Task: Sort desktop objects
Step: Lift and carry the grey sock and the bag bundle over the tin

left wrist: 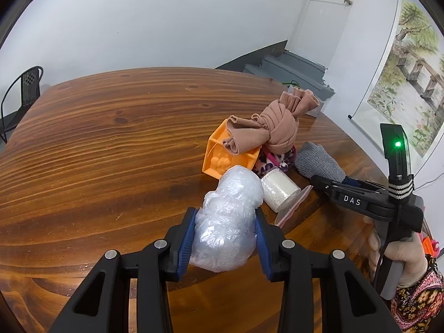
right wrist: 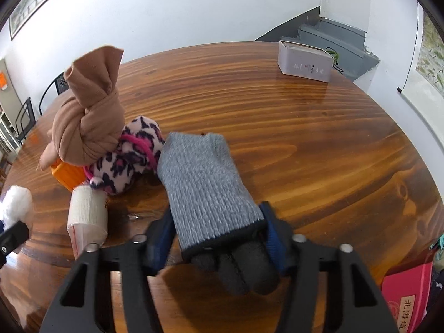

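My left gripper [left wrist: 226, 227] is shut on a crumpled clear plastic bag [left wrist: 227, 219], held just above the wooden table [left wrist: 97, 138]. My right gripper [right wrist: 219, 227] is shut on a grey knit glove [right wrist: 202, 186] with black fingers; the glove also shows in the left wrist view [left wrist: 319, 163]. A pile lies between them: an orange box [left wrist: 222, 155], a knotted tan stocking [left wrist: 272, 130], a pink leopard-print fleece item [right wrist: 127, 155] and a white roll in a plastic sleeve [left wrist: 280, 191].
A grey tin box [right wrist: 305, 61] stands at the table's far right edge. A black chair [left wrist: 19, 97] stands beyond the far left edge. A red carton [right wrist: 408, 297] sits on the floor at the right. Grey steps [left wrist: 294, 69] rise behind the table.
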The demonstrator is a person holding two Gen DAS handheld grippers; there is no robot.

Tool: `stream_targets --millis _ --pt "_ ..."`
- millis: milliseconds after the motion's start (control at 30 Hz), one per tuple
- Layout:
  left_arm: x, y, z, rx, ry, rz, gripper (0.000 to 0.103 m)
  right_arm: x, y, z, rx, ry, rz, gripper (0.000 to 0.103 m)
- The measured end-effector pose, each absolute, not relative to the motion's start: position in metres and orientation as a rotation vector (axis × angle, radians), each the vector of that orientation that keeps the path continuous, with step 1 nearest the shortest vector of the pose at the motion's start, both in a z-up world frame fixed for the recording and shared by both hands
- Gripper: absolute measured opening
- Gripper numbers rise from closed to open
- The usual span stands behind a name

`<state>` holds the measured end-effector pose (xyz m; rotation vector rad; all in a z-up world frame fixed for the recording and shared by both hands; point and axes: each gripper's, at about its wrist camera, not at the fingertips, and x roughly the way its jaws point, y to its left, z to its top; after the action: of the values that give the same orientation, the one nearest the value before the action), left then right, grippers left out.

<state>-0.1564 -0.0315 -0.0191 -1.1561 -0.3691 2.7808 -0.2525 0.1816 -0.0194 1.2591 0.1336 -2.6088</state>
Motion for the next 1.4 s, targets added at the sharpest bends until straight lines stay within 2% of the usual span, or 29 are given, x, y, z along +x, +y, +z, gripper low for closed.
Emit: stream_targets --millis 133,233,633,1200,1400 --pt "-0.155 -0.031 -0.017 -1.146 -0.370 2.784 0.041 -0.245 0.183 -0.015 1.255 0.100 -2.632 0.047" --pt "-0.153 -0.030 -0.014 -1.135 -0.368 2.785 0.041 -0.240 0.187 -0.010 1.241 0.051 -2.645 0.045" --pt "-0.146 -0.025 -0.002 -1.087 -0.359 2.791 0.041 -0.193 0.199 0.021 1.085 -0.103 -2.688 0.045" --pt "-0.116 0.002 0.021 -0.992 -0.349 2.779 0.041 -0.135 0.239 0.026 0.987 -0.335 -2.731 0.045" --pt "-0.101 0.014 0.025 -0.978 -0.344 2.778 0.041 -0.106 0.254 0.036 0.921 -0.356 -2.753 0.045"
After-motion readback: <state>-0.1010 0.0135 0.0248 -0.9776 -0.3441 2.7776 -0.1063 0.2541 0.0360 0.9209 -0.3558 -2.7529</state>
